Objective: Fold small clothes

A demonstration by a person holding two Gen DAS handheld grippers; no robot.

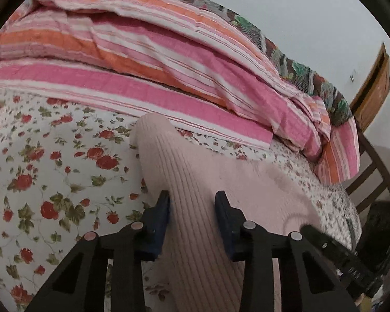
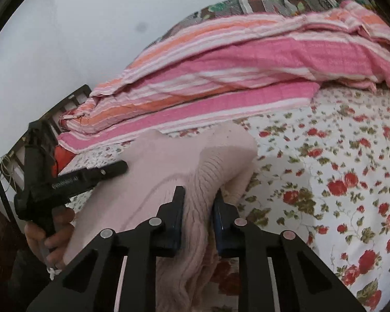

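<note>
A pale pink ribbed knit garment (image 1: 195, 182) lies on the floral bedsheet (image 1: 52, 169). My left gripper (image 1: 192, 197) has its jaws on either side of a ribbed strip of it, shut on the cloth. In the right wrist view the same pink garment (image 2: 169, 161) rises in a fold, and my right gripper (image 2: 199, 195) is shut on its ribbed edge. The left gripper's body (image 2: 72, 179) and the hand holding it show at the left of that view. The right gripper's body (image 1: 332, 249) shows at the lower right of the left wrist view.
A pink, orange and white striped quilt (image 1: 156, 59) is bunched along the back of the bed, also in the right wrist view (image 2: 234, 78). A dark patterned blanket (image 1: 312, 78) lies behind it. A wooden chair (image 1: 371, 176) stands at the bed's right edge.
</note>
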